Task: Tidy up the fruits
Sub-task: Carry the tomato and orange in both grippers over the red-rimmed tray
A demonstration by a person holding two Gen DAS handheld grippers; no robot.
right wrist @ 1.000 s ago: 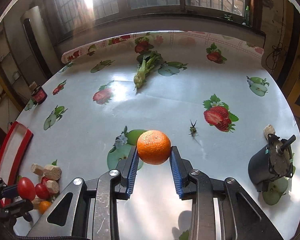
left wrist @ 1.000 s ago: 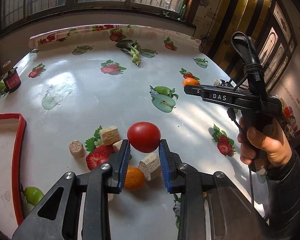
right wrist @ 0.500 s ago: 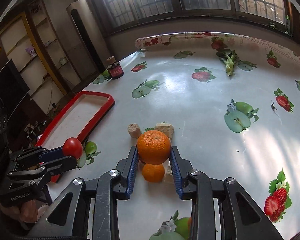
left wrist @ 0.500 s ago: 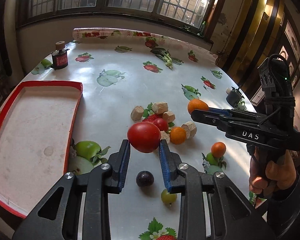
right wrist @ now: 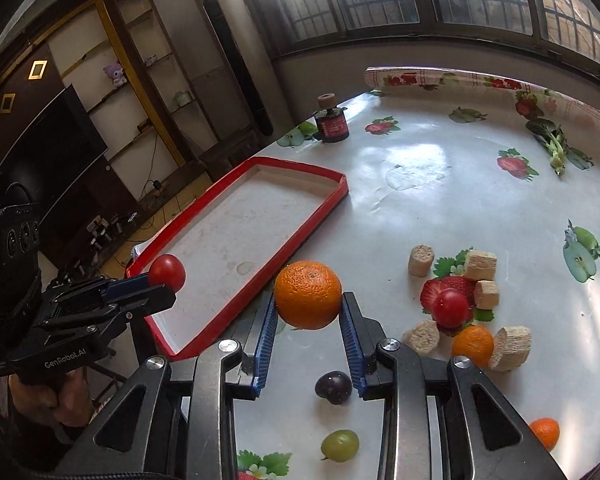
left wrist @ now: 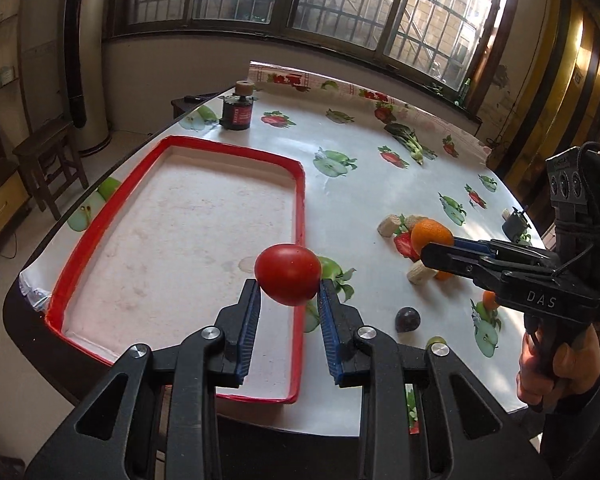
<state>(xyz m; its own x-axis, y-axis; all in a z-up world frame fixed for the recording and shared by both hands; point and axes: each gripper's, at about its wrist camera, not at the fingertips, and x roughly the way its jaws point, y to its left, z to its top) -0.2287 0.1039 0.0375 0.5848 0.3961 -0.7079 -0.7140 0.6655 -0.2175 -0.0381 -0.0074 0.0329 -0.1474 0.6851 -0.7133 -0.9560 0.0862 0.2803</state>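
Note:
My left gripper [left wrist: 288,294] is shut on a red tomato [left wrist: 288,274], held in the air over the right rim of the red tray [left wrist: 84,250]. My right gripper [right wrist: 308,310] is shut on a large orange [right wrist: 308,294] just right of the tray [right wrist: 316,216]. In the left wrist view the right gripper [left wrist: 430,254] and its orange [left wrist: 430,234] hang to the right. In the right wrist view the left gripper [right wrist: 162,288] holds the tomato [right wrist: 167,272] above the tray's near end. The tray looks empty.
Loose on the fruit-print tablecloth lie a small tomato [right wrist: 451,307], a small orange [right wrist: 473,345], a dark plum [right wrist: 334,387], a green grape [right wrist: 339,445], another orange [right wrist: 545,433] and several beige cork-like blocks [right wrist: 421,260]. A dark jar [right wrist: 332,124] stands far back; a leafy vegetable [right wrist: 554,144] lies far right.
Both grippers have swung left with their fruit, from over the fruit pile toward the red tray. The tomato now hangs over the tray's rim and the orange beside it.

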